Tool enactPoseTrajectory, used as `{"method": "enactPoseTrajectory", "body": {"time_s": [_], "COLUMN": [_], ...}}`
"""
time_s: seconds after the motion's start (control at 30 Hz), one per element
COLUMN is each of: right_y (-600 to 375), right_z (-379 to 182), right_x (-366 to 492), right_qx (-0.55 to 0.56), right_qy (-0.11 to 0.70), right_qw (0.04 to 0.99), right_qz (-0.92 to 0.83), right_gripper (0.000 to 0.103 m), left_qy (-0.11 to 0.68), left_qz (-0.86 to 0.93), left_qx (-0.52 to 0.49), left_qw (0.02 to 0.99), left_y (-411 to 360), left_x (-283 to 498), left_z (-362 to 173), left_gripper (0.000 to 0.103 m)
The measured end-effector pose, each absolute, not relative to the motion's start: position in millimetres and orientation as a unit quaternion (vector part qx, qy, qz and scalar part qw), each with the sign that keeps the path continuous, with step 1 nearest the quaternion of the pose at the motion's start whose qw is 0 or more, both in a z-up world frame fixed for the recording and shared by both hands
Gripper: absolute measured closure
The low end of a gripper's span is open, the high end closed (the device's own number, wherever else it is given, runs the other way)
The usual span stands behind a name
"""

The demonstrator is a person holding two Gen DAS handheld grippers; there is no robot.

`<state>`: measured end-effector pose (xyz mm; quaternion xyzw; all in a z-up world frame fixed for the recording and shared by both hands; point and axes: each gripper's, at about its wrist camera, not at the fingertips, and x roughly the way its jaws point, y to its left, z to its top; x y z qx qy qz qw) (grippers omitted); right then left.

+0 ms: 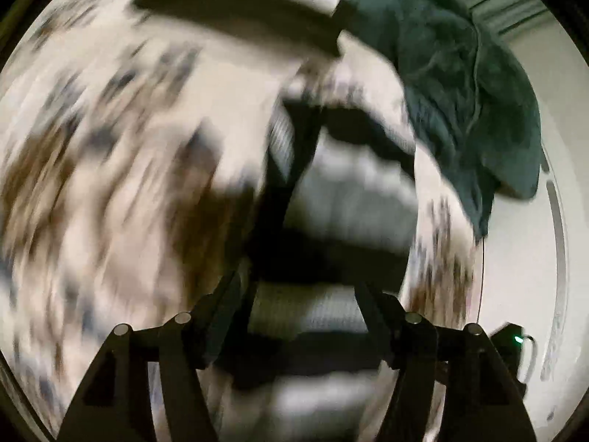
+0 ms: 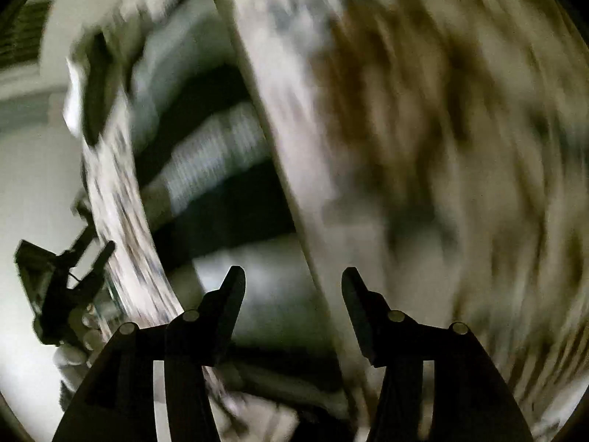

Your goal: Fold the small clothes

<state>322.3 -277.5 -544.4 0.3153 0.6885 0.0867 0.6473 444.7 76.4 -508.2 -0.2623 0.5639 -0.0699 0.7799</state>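
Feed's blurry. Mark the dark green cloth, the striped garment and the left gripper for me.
Dark green cloth [image 1: 471, 84], left wrist view, middle of its crumpled body.
Striped garment [image 2: 217, 147], right wrist view, on a pale stripe.
Left gripper [image 2: 66, 283], right wrist view, on its dark body at the left edge.

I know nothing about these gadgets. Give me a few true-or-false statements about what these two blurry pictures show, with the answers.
1. The right hand-held gripper is open with nothing between its fingers. True.
2. A dark green cloth lies on the white surface. True.
3. The striped garment is red and yellow. False: its stripes are dark and pale grey-white.
4. Both pictures are sharp. False: the patterned fabric is smeared by motion blur in both.
5. The left hand-held gripper is plainly wide open and empty. False: striped fabric fills the gap, and blur hides how its fingers stand.
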Motion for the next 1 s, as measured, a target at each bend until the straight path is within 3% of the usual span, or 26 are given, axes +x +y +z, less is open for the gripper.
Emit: {"method": "enactPoseTrajectory", "body": {"time_s": [0.23,0.4,0.47,0.53,0.73,0.87,0.9,0.93,1.0], "right_y": [-276,-208,-209,-220,-231,-184,-180,-178,-197], "right_z": [-506,-555,-573,-584,-534,-546,-556,-564,-569], "right_x": [510,611,637,656,645,606,592,584,577], "right_qx": [0.322,0.302,0.269,0.267,0.281,0.296,0.272,0.222,0.218], "right_qy": [0.612,0.645,0.653,0.652,0.609,0.661,0.677,0.686,0.683], "right_qw": [0.713,0.683,0.699,0.707,0.738,0.664,0.661,0.677,0.687], "right_qz": [0.118,0.159,0.109,0.064,0.071,0.184,0.175,0.148,0.117], "right_gripper": [0.046,0.047,0.057,0.064,0.062,0.062,0.065,0.083,0.102], "left_qy": [0.571,0.606,0.615,0.616,0.583,0.589,0.6,0.605,0.613], "left_qz": [-0.11,-0.085,-0.08,-0.087,-0.111,-0.132,-0.111,-0.1,-0.09], "left_qx": [-0.225,-0.192,-0.2,-0.205,-0.21,-0.201,-0.187,-0.184,-0.186], "left_qw": [0.782,0.767,0.758,0.756,0.777,0.771,0.77,0.768,0.762], "left_y": [45,44,52,58,61,45,45,50,59], "left_x": [608,654,663,667,630,609,613,612,617], "left_z": [-545,-583,-596,-598,-552,-554,-565,-575,-585], "left_gripper": [0.041,0.041,0.041,0.041,0.041,0.041,0.041,0.041,0.041]}}
